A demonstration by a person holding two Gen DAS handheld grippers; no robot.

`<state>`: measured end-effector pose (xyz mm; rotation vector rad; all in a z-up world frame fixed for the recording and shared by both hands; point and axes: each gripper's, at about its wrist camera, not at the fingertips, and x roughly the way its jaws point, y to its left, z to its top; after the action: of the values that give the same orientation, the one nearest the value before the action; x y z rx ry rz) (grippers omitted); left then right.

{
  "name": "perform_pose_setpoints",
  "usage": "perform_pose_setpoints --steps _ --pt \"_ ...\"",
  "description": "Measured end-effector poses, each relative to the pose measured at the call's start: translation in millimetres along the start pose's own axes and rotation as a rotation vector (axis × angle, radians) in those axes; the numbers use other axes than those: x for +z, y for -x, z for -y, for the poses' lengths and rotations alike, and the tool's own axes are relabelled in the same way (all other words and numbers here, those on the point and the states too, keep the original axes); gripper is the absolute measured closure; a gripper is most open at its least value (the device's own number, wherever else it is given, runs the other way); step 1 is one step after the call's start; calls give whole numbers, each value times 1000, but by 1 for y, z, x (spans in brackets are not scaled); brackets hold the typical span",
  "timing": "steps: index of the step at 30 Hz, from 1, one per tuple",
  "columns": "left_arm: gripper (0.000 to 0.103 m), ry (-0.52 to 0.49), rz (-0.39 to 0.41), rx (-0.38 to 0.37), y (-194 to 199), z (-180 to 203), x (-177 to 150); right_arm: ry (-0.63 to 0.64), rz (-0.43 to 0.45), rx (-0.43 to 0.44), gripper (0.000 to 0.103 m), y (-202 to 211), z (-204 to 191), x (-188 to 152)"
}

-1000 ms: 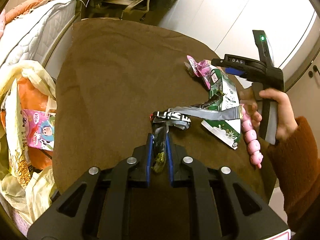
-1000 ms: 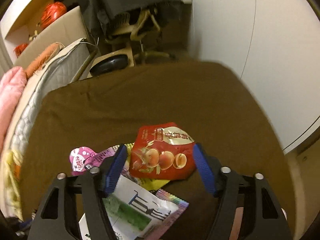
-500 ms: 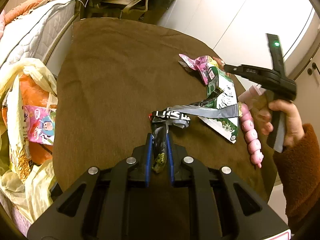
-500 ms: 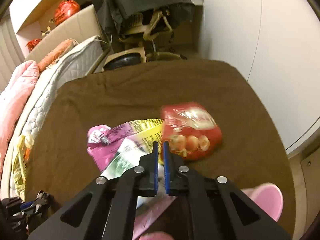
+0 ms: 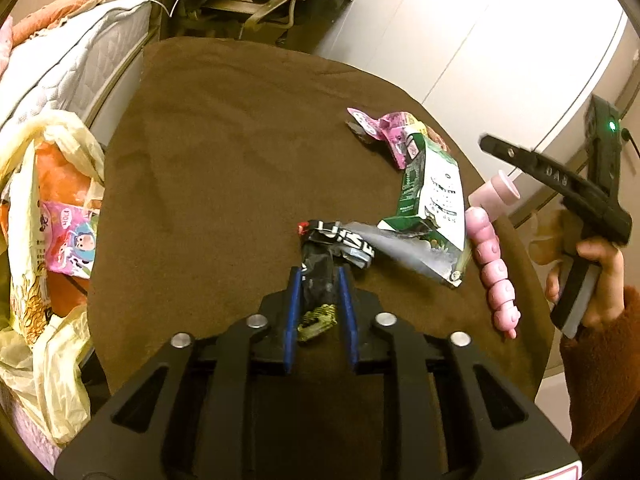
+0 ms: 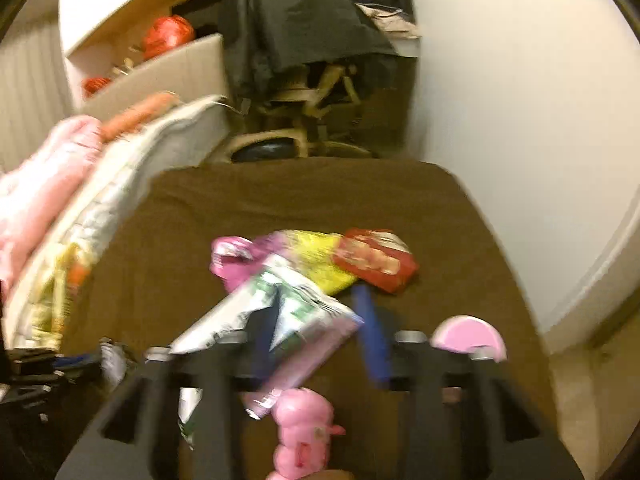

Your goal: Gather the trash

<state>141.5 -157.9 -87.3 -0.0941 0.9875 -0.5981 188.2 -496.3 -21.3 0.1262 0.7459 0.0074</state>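
Right view is blurred; right gripper (image 6: pixel 316 320) fingers apart. Left gripper (image 5: pixel 319 288) fingers clamp a black wrapper (image 5: pixel 320 264) (crumpled). Yellow bag (image 5: pixel 44 216) off the worktop's (image 5: pixel 224 152) left edge holds packets.

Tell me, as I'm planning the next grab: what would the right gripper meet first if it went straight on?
The right gripper, fingers open, would likely first meet the green-and-white packet lying between them; the yellow wrapper and red packet lie beyond. Blur leaves depth uncertain.
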Motion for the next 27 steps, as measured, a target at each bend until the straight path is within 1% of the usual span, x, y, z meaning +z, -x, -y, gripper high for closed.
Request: perform_pose_setpoints --steps 3,4,8,11,13,15,17,18,19,21,22,23,27 --pt "82 -6 3 2 0 2 -1 21 -4 -86 59 -18 5 18" --pt "81 -8 4 0 -1 2 -1 22 -14 -101 58 -27 6 23" --pt "80 -5 -2 -21 -2 2 0 21 -91 -70 58 -68 6 33" --pt "80 -1 -7 -28 -1 0 2 52 -159 -109 59 -96 5 35" --pt "80 -6 -14 -29 -1 0 4 48 -214 -147 59 -110 8 35" --pt "80 -8 -18 -31 0 -1 5 42 -213 -163 58 -113 13 31" --pt "80 -5 -16 -32 1 -1 7 38 -194 -165 60 -111 17 26" --pt "80 -4 -15 -33 2 -1 7 37 -187 -166 66 -110 18 24" --pt "80 -3 -13 -32 3 -1 8 40 -188 -168 83 -108 20 21" --pt "80 -5 -8 -30 5 -2 8 55 -174 -184 90 -103 23 17" --pt "80 -6 -5 -29 6 -2 8 60 -170 -197 99 -101 25 16" --pt "80 -8 -4 -29 7 -1 9 59 -161 -201 100 -98 29 15" --pt "80 -19 2 -20 11 1 11 18 -97 -155 100 -72 43 11"
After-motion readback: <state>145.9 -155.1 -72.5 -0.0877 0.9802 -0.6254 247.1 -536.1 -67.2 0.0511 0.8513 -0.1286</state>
